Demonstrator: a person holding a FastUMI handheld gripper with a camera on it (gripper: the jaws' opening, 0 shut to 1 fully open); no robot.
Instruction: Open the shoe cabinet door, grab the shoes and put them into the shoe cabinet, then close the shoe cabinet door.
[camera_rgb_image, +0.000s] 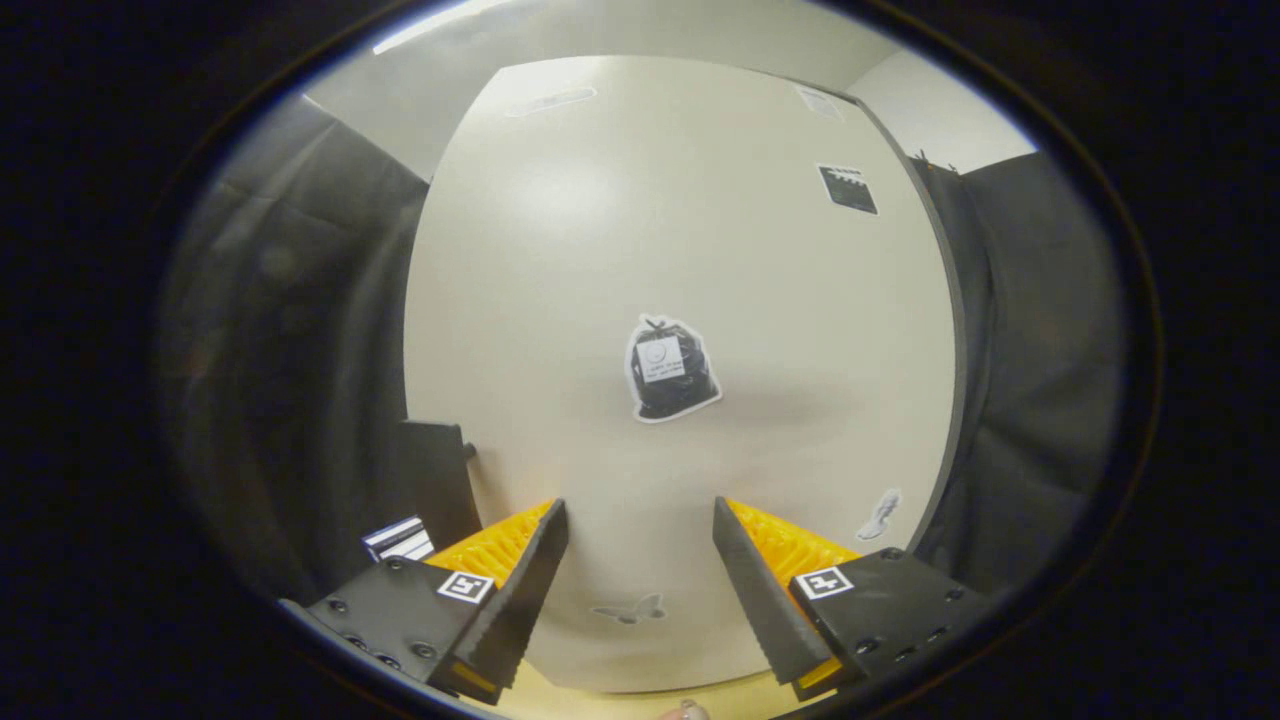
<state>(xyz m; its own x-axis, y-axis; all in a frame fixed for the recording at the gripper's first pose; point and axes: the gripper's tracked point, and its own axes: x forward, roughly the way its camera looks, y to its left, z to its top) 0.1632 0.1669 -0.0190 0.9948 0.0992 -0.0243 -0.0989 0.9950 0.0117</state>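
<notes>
Fingers of my gripper stand spread apart with nothing between them, aimed straight at the shoe cabinet door, which rises close ahead as one broad, pale, smooth panel. I judge it shut, so opening it is the step in hand. I see no handle or knob on this face, so I would work an edge: the dark right edge of the door runs top to bottom and looks like the free side, though I cannot tell which side is hinged. I would slide one finger along that edge, hook behind it and draw outward in a slow arc, keeping the other finger clear of the panel. The door carries a trash bag sticker near its middle, just beyond the fingers, a small butterfly sticker low down between them, a dark label near its upper right corner and a pale footprint-like sticker low by the right edge. Shoes I cannot locate from here
</notes>
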